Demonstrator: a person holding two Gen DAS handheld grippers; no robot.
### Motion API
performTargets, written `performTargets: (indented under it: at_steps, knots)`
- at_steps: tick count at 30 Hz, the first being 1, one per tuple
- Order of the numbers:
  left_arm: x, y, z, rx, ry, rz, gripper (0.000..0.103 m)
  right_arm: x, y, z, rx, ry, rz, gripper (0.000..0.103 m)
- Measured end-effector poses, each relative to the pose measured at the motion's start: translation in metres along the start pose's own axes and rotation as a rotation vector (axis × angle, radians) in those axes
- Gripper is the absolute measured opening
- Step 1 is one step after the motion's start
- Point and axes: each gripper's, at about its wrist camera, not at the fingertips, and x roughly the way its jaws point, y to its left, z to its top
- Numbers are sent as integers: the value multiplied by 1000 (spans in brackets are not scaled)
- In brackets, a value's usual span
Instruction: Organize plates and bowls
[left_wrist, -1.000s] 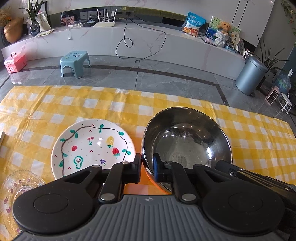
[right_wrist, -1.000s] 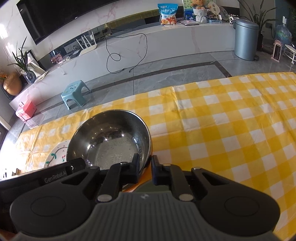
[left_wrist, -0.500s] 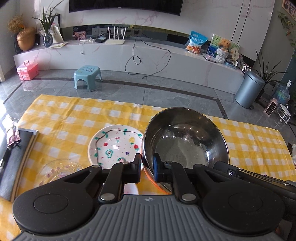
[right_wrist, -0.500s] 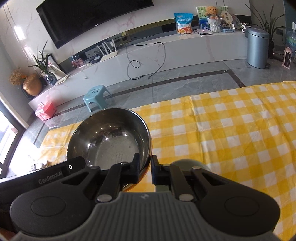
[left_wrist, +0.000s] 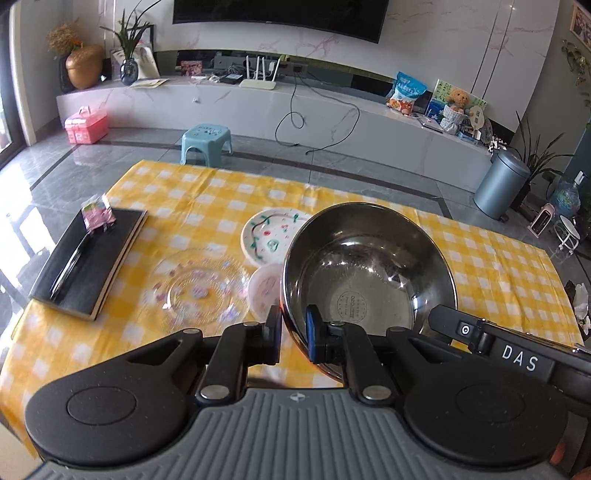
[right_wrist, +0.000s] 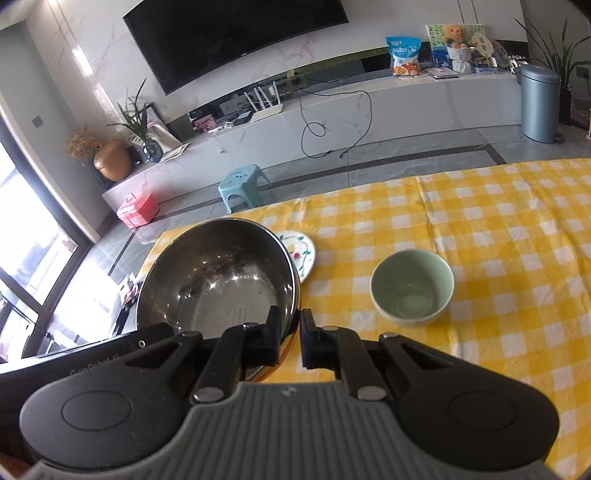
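Both grippers hold a large steel bowl (left_wrist: 369, 273) well above the yellow checked table (left_wrist: 498, 266). My left gripper (left_wrist: 293, 332) is shut on its near left rim. My right gripper (right_wrist: 290, 334) is shut on its near right rim; the bowl (right_wrist: 218, 284) fills that view's left. Below lie a white painted plate (left_wrist: 269, 236), a clear glass plate (left_wrist: 199, 288) and a small pink bowl (left_wrist: 266, 291) partly hidden by the steel bowl. A green bowl (right_wrist: 412, 291) stands on the table to the right.
A black book (left_wrist: 88, 262) with a pen and a small packet lies at the table's left end. The painted plate also shows in the right wrist view (right_wrist: 301, 254). Beyond the table's far edge are a blue stool (left_wrist: 205, 142) and a bin (left_wrist: 500, 188).
Both grippers have lifted the steel bowl high above the table. The plates and table have shrunk in view, and the green bowl, pink bowl and black book have come into sight.
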Motion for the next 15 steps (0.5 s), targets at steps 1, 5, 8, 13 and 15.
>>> performTargets:
  at_steps: [1,5,8,13,15]
  knots:
    - [-5,6,-5,-15,3,-3,14,-5,4,-5,-14,9,0,8]
    - [-23,24,-20,-66,6,-8,14,-18,16,-19,-33,44,23,8]
    - [-32,34,-29,-80,24,-3,14,-25,24,-29,-51,70,35,8]
    - [-38,51,-47,-129,64,5,14,-29,31,-45,-46,127,52,8]
    - [-40,57,-54,-139,74,9,14,-28,35,-53,-53,150,53,8]
